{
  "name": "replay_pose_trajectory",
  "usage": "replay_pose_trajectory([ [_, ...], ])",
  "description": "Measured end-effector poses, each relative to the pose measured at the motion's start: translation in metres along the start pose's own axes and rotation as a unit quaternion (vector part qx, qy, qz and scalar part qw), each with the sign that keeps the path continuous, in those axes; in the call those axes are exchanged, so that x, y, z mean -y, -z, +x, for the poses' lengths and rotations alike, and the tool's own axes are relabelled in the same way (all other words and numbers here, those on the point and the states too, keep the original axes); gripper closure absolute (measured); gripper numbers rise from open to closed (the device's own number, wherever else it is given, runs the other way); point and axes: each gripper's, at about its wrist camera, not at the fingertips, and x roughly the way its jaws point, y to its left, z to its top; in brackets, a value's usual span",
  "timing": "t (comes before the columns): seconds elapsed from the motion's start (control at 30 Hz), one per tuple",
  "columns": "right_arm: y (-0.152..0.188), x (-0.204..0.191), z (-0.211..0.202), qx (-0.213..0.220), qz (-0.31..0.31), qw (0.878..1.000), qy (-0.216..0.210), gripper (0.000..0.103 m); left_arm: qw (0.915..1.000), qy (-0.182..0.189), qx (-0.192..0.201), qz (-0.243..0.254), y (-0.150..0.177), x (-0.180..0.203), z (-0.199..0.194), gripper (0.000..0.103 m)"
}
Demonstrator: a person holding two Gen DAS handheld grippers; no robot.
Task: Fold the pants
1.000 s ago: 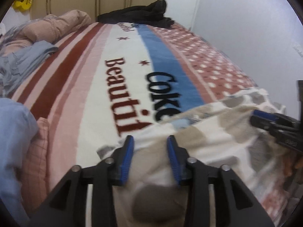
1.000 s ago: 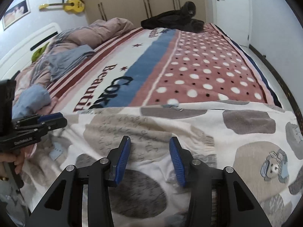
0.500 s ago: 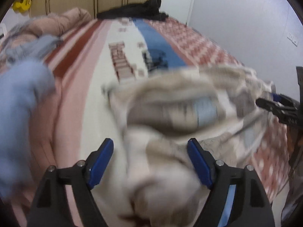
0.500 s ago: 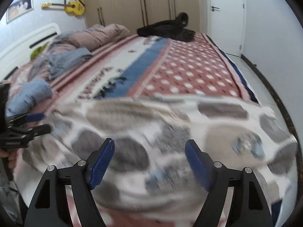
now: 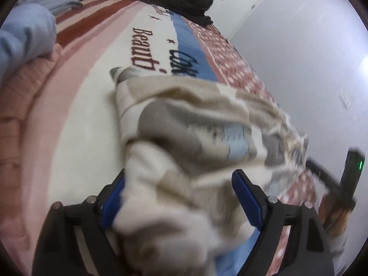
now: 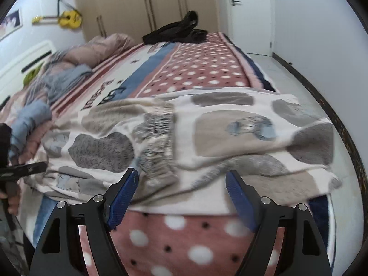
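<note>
The pants (image 6: 207, 133) are cream fleece with grey and beige patches. They lie rumpled across the near end of the bed, with the elastic waistband bunched near the middle. My right gripper (image 6: 181, 191) is open and empty, just short of the pants' near edge. My left gripper (image 5: 179, 195) is open, with a bunched end of the pants (image 5: 184, 142) lying between its jaws, not gripped. The right gripper (image 5: 331, 179) shows at the right edge of the left wrist view, and the left gripper (image 6: 23, 170) at the left edge of the right wrist view.
The bed has a striped and polka-dot blanket (image 6: 202, 69) with lettering. Blue and pink bedding (image 6: 34, 115) is piled at the left. A black garment (image 6: 177, 31) lies at the far end. Wardrobes, a door and floor (image 6: 276, 69) lie beyond and to the right.
Both grippers have opened and let go of the pants. They have pulled back toward the near edge of the bed, and the pants have dropped onto the blanket.
</note>
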Motion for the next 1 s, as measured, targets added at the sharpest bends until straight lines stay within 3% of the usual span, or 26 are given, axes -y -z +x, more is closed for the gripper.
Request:
replay_pose_trajectory([
  [0.07,0.005,0.008,-0.008,0.001,0.010,1.000,0.003,0.028,0.9999,0.002,-0.002,-0.015,-0.007,0.003,0.007,0.025],
  [0.13,0.009,0.016,-0.013,0.002,0.019,1.000,0.005,0.028,0.9998,-0.021,-0.004,-0.006,-0.010,0.009,0.011,0.063],
  [0.2,0.013,0.023,-0.016,0.003,0.031,0.999,0.007,0.028,0.9994,-0.034,-0.005,0.001,-0.009,0.010,0.012,0.080],
  [0.3,0.019,0.039,-0.022,0.009,0.063,0.998,0.007,0.028,0.9988,-0.048,0.006,0.004,-0.009,0.008,0.005,0.091],
  [0.4,0.025,0.055,-0.027,0.013,0.097,0.995,0.010,0.028,0.9930,-0.105,0.040,0.035,-0.015,0.008,-0.012,0.094],
  [0.5,0.030,0.071,-0.033,0.010,0.120,0.993,0.009,0.028,0.9911,-0.123,0.046,0.021,-0.026,-0.007,-0.025,0.095],
  [0.63,0.037,0.091,-0.042,0.007,0.149,0.989,0.007,0.028,0.9785,-0.195,0.064,0.023,-0.039,-0.025,-0.035,0.096],
  [0.8,0.045,0.111,-0.047,-0.001,0.194,0.981,-0.007,0.027,0.9772,-0.200,0.054,0.046,-0.042,-0.022,-0.036,0.095],
  [0.87,0.050,0.113,-0.048,0.006,0.204,0.979,-0.022,0.026,0.9791,-0.189,0.058,0.048,-0.041,-0.016,-0.042,0.086],
  [0.93,0.050,0.112,-0.048,0.014,0.204,0.979,-0.023,0.025,0.9810,-0.174,0.071,0.046,-0.041,-0.010,-0.051,0.065],
  [1.0,0.049,0.110,-0.048,0.027,0.209,0.977,-0.034,0.025,0.9788,-0.176,0.088,0.057,-0.042,0.000,-0.062,0.064],
])
